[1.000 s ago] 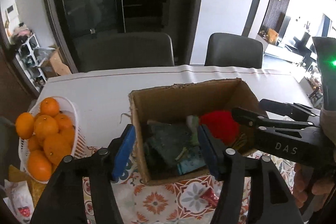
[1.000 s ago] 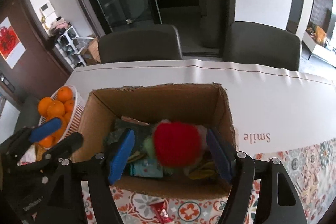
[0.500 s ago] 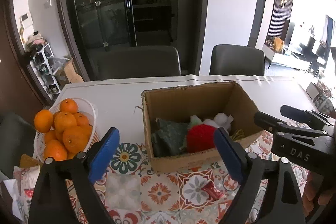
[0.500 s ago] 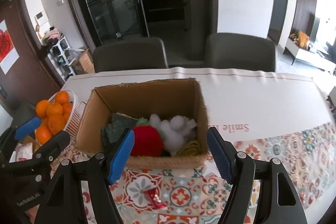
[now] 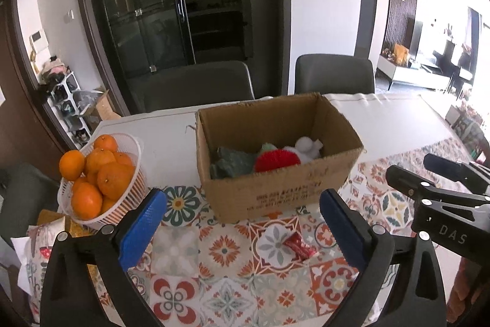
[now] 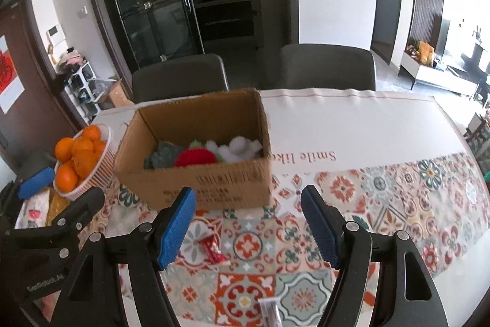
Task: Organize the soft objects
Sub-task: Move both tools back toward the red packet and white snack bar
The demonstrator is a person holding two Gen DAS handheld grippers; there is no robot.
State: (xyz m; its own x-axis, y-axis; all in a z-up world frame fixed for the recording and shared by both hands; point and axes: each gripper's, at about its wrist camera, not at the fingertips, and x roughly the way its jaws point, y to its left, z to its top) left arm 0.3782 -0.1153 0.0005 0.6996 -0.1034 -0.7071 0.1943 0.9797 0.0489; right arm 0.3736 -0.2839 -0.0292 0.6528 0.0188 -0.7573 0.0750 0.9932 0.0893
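Both the left gripper (image 5: 243, 230) and right gripper (image 6: 248, 230) are held wide open and empty short of the cardboard box (image 5: 275, 192), where the soft toys (image 5: 277, 161) are gathered, apparently already sorted.

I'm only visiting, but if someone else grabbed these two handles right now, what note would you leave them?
Left gripper: open, empty.
Right gripper: open, empty.
Both hover over the patterned tablecloth, short of the brown cardboard box.
Done: red fuzzy ball, white fluffy toy and dark green cloth are in the box.
Left: a small red wrapped packet lies in front of the box; whether it is soft, I cannot tell.
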